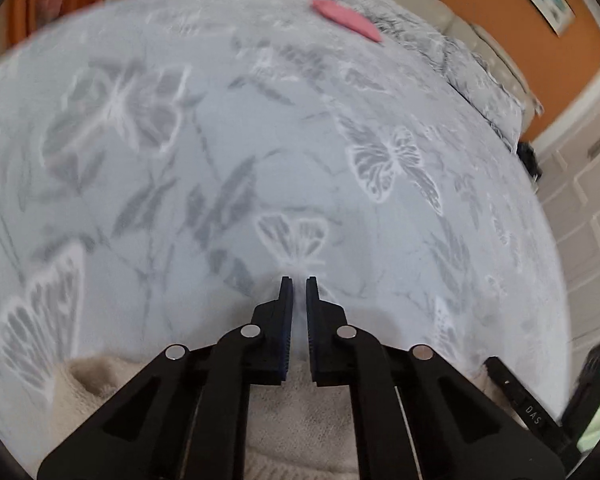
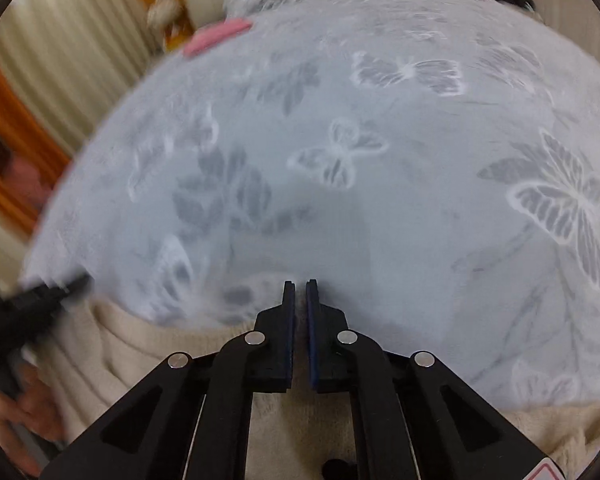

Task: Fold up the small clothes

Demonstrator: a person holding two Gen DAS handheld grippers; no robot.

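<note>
A cream knit garment (image 1: 300,412) lies at the near edge of a bed covered with a pale blue butterfly-print spread (image 1: 260,140). My left gripper (image 1: 299,280) points steeply down at it. Its jaws stand almost together, and the garment's far edge runs into the narrow gap between the pads. In the right wrist view the same garment (image 2: 132,348) spreads to the left and right. My right gripper (image 2: 300,283) is closed the same way over the garment's far edge, its tips reaching onto the spread (image 2: 380,200). Most of the garment is hidden under both grippers.
A folded pink item (image 1: 348,20) lies far across the bed, also visible as the pink item (image 2: 216,38). A patterned pillow (image 1: 440,52) sits at the back right. A hand (image 2: 24,412) on a black handle shows at the left. Curtains (image 2: 60,40) and orange walls surround the bed.
</note>
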